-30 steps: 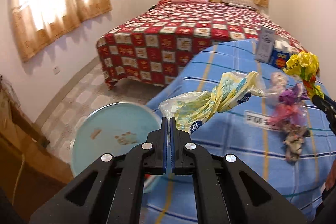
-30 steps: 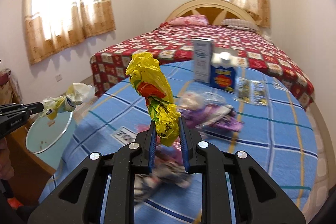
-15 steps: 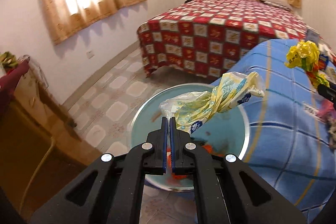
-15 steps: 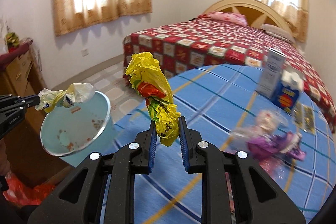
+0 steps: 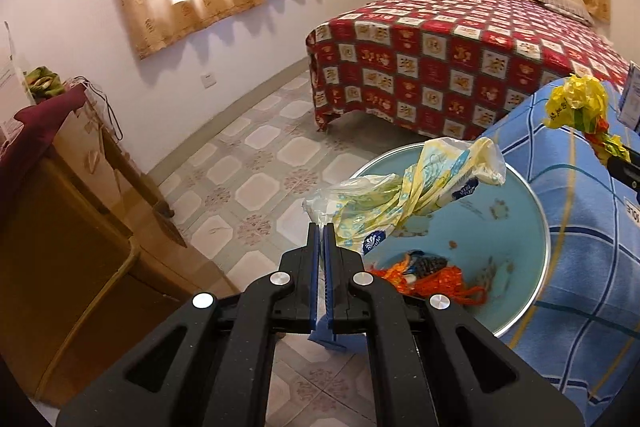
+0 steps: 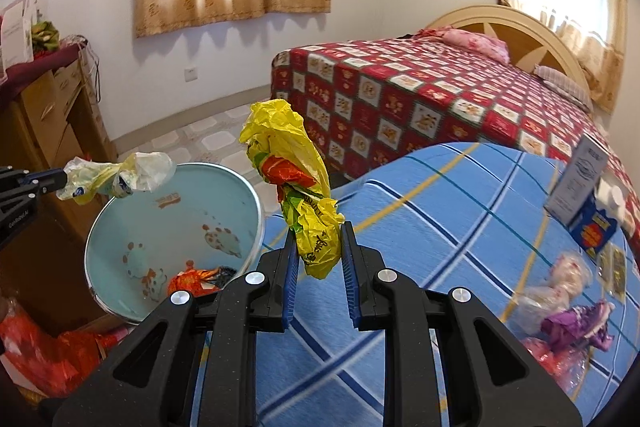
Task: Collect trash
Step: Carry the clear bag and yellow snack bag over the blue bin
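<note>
Sitting behind, red checked bed. Having swung away from the blue tabletop, now hanging by the blue bin. Pinching a pale wrapper tight in the left tongs, right over the bin. Squeezing a yellow bag in the right tongs, just beside it. Looking ready for dropping both. Reading only "GenRobot.AI" on the left tongs; wrapper logo too blurry.

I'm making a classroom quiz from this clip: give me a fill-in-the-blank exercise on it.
1. The left hand-held gripper is shut on a pale twisted plastic bag above the light blue round ____.
2. The right hand-held gripper holds a crumpled ____ plastic bag.
3. The blue checked cloth covers a ____.

Missing: bin; yellow; table
</note>
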